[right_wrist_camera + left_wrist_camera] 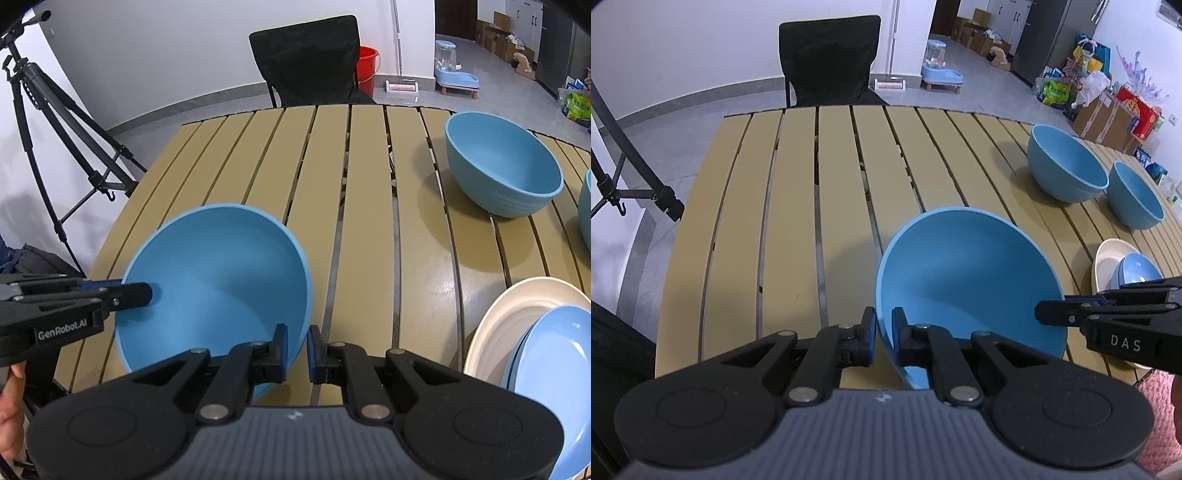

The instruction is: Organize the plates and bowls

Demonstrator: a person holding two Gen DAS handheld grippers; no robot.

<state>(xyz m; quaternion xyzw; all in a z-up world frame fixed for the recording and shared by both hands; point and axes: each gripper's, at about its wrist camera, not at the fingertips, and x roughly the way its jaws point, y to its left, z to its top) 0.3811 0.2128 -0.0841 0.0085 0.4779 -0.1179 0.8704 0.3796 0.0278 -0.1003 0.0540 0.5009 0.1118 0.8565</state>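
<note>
Both my grippers pinch the rim of one large matte blue bowl (967, 280): left gripper (883, 332) on its left edge, right gripper (297, 350) opposite, tilted above the tan slatted table (798, 206) near me.

Ahead of the gripper, beyond the slatted tan table (798, 206), stood a black chair (829, 61) against a white wall (683, 48). Grey floor (990, 86) ran right toward cardboard boxes (1104, 118); a tripod (44, 122) stood left, a red bucket (367, 68) behind the chair.
</note>
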